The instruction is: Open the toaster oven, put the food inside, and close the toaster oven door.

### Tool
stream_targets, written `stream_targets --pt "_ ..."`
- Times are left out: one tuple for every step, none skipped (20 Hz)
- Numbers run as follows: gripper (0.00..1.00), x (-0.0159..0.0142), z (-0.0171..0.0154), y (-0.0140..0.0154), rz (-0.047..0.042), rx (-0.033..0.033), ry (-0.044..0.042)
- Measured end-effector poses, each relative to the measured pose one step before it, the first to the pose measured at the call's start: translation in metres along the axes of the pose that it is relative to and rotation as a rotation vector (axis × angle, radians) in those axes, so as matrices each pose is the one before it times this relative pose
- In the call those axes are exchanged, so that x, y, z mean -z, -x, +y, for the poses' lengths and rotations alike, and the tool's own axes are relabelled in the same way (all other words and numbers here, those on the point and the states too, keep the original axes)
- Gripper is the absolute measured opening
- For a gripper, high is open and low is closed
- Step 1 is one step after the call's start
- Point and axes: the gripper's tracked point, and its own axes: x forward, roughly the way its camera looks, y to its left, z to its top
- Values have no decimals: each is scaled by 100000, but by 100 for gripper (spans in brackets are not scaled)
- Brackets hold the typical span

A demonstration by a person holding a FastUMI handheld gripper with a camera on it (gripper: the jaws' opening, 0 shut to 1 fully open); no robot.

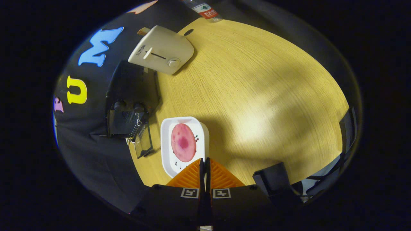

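— Pale wood-grain tabletop [257, 96] fills most of what we see, with the booth's black cloth wall behind it on the left. How does the food look to us?

— We see a round pink slice of meat [183, 142], darker at its middle, lying flat in a white square dish with rounded corners [167, 150]. The dish sits on the table just ahead of the fingertips, its near edge hidden under them.

— And the oven?

— We find the small black toaster oven [131, 96] left of the dish, against the cloth wall. Its glass door [143, 141] hangs open, tilted down toward the table, with a spring showing at the hinge. Two dark knobs sit on its front.

— What else stands around?

— We note a cream-white pop-up toaster with a slider and a round dial [162, 49] farther off, beyond the oven. A clear plastic bottle with a red and white label [207, 9] is at the far edge of the table. Dark chair backs [273, 179] stand at the near right. Between dish and oven door we see bare table.

— The gripper [204, 162]?

— We see its fingers drawn together, only a thin slit between them, nothing held, tips over the dish's near rim and pointing at the meat.
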Motion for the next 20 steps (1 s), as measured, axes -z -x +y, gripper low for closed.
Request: stream_targets --pt "2 536 494 378 -1891 -1243 -1788" --pt "2 577 449 410 -1804 -1404 -2083" --pt "2 764 498 361 -1547 -1349 -2324" --pt "2 672 497 65 -1837 -1244 -1635" --pt "2 810 523 239 -1715 -1105 -1282" --pt "2 973 565 314 -1549 -1185 -1077" --pt "2 930 680 219 -1370 -1375 -846" --pt "2 1309 711 256 -950 -1535 -823" --pt "2 1211 866 170 -675 -1728 -724" --pt "2 1215 915 73 -490 -1461 -528" --pt "2 1215 965 -78 -232 -1308 -459" --pt "2 1043 970 -370 108 -953 -271" --pt "2 1103 700 -403 602 -754 -216" --pt "1 982 894 -470 504 -552 105" --pt "2 943 719 -402 614 -390 395" --pt "1 877 859 -287 625 -397 413" --pt "2 784 752 -320 747 -497 669" --pt "2 624 781 -430 466 -498 795" --pt "2 578 778 -476 565 -423 885" --pt "1 387 677 -609 601 -287 848"
